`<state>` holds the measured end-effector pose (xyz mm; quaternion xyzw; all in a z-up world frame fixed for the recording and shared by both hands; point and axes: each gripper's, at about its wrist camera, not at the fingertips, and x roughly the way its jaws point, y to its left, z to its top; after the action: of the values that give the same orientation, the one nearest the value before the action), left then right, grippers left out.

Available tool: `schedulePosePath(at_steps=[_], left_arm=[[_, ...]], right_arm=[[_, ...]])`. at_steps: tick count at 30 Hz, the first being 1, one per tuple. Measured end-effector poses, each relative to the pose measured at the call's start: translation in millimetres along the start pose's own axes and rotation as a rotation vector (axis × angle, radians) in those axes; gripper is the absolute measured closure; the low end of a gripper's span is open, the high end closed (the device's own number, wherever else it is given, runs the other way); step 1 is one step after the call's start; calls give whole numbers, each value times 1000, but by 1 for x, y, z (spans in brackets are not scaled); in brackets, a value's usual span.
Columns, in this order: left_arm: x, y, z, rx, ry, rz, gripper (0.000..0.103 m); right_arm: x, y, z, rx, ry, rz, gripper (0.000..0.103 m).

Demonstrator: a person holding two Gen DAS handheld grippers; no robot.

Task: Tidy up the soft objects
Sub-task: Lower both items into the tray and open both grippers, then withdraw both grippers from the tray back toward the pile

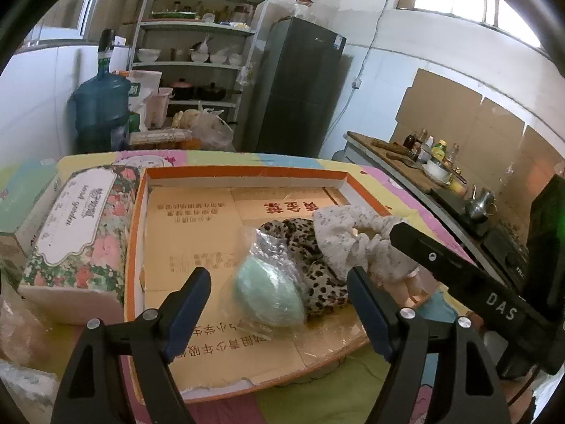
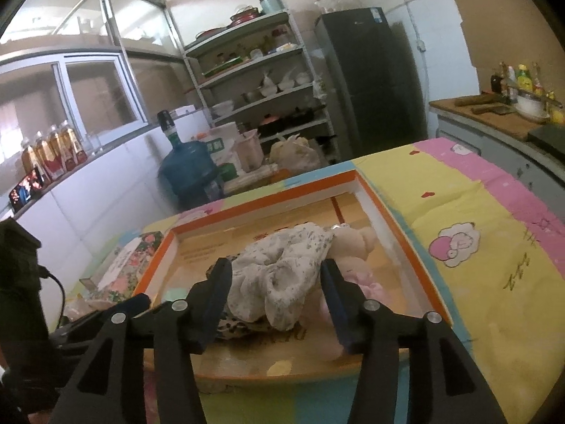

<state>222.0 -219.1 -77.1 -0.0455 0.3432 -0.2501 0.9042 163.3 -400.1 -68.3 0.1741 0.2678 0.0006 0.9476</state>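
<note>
Black left tool (image 1: 279, 293) with blue pads, silver screws, "DAS" marking

Counted one orange-rimmed box lid (image 1: 136, 233), one floral tissue pack (image 1: 77, 233), one bagged mint-green sponge (image 1: 270, 296), one leopard-print cloth (image 1: 317, 272), one white speckled cloth (image 2: 282, 275), perhaps one pale plush toy (image 2: 356, 243), partly hidden.

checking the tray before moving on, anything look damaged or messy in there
The orange-rimmed tray has a torn, ragged near edge. Inside, the white floral cloth lies crumpled over the leopard-print cloth, beside a bagged green sponge. Nothing spilled.
</note>
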Motion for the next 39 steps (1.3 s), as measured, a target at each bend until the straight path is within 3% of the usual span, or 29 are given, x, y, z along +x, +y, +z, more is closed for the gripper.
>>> schedulePosePath(at_steps=[15, 27, 33, 39], left_arm=[[-46, -9, 2, 56, -99, -16, 24], [-113, -13, 0, 139, -266, 69, 24], [-140, -9, -5, 156, -310, 101, 23], [-165, 4, -12, 145, -343, 110, 17]], right_arm=[[-38, 17, 1, -39, -75, -84, 46], [-75, 56, -3, -86, -151, -68, 38], [-90, 78, -8, -100, -169, -46, 37], [-104, 104, -16, -126, -198, -52, 37]])
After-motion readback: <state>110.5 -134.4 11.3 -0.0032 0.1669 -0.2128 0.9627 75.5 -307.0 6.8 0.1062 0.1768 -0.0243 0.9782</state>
